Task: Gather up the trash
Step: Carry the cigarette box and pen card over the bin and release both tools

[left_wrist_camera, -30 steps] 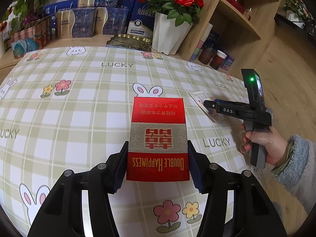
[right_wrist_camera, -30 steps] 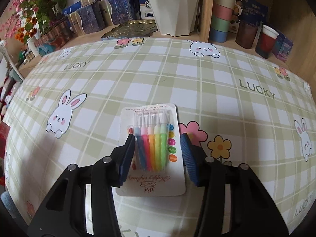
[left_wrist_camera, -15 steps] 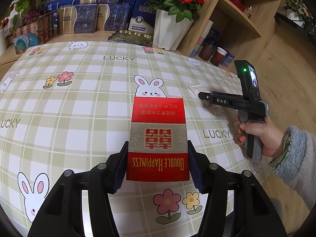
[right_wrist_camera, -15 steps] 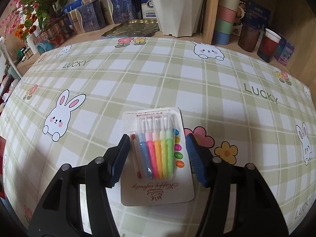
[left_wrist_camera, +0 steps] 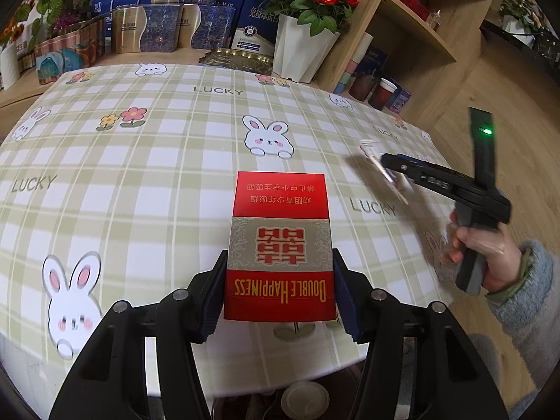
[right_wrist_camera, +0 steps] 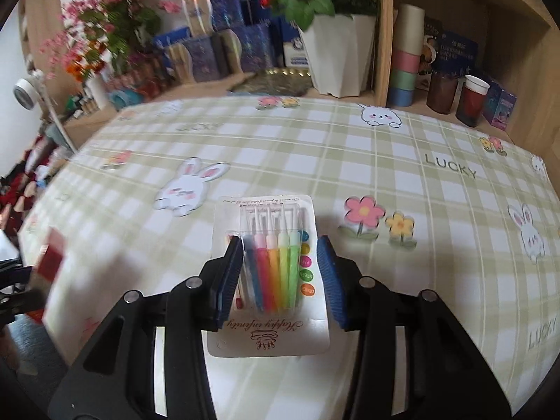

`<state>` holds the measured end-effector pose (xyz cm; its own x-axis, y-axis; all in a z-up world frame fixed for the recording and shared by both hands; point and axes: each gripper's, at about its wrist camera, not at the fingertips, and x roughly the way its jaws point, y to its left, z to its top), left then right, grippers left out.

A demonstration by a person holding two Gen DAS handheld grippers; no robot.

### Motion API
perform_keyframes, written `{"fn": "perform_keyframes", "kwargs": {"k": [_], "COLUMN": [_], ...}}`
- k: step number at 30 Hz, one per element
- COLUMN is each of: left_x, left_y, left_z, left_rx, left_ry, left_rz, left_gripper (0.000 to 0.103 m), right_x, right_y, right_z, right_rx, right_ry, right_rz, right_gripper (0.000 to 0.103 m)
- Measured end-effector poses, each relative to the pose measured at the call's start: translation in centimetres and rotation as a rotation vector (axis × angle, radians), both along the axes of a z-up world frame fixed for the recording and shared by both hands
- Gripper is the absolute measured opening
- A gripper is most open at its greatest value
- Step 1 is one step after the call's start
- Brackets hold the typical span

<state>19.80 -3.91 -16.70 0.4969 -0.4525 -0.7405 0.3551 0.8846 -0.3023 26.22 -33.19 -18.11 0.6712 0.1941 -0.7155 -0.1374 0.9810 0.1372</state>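
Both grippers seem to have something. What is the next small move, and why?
Probably carry both items off the table toward a bin, which neither view shows. The left gripper is shut on the red box, and the right gripper clamps the candle pack, which the left view shows tilted above the tablecloth. With both hands full, nothing more can be picked up.

candle pack point(right_wrist_camera: 269, 273) now lifted off tablecloth point(right_wrist_camera: 402, 161), tilted

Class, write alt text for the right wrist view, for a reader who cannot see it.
The right tool grips a card of coloured candles above a green checked tablecloth printed with rabbits and flowers. Behind stand a white flowerpot, stacked cups and blue boxes.
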Motion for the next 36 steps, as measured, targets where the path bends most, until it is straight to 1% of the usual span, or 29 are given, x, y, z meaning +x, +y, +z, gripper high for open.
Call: {"fn": "perform_keyframes", "kwargs": {"k": [7,10,16,19,22,26,31,36], "left_x": [-4.1,-6.1,-10.1,-12.2,-13.8,-15.2,-15.1,-14.7], "left_y": [0.8,0.9,0.1,-0.6,-1.2,-1.8,-1.7,-1.8], "left_z": [0.2,0.4,-0.1,-1.1,-2.2,-4.0,-6.7,-8.3], "left_rx": [0.006,0.021,0.072,0.091,0.113,0.132,0.126,0.142], "left_ry": [0.014,0.016,0.021,0.055,0.081,0.138,0.231,0.276], "left_rz": [-0.026,-0.061,-0.161,-0.233,-0.28,-0.319,-0.301,-0.298], "left_gripper": [0.054,0.054,0.054,0.054,0.054,0.054,0.054,0.054], "right_x": [-8.1,-11.8,-17.7,-20.0,-21.7,-23.1,-24.0,-24.3], "right_y": [0.3,0.6,1.5,2.0,2.3,2.5,2.6,2.7], "right_z": [1.9,2.4,3.2,3.4,3.4,3.6,3.6,3.1], "right_rx": [0.128,0.18,0.208,0.203,0.206,0.216,0.216,0.203], "right_ry": [-0.056,-0.071,-0.109,-0.115,-0.119,-0.122,-0.122,-0.109], "right_rz": [-0.037,-0.059,-0.069,-0.059,-0.055,-0.053,-0.045,-0.045], "right_gripper": [0.046,0.046,0.046,0.046,0.046,0.046,0.046,0.046]}}
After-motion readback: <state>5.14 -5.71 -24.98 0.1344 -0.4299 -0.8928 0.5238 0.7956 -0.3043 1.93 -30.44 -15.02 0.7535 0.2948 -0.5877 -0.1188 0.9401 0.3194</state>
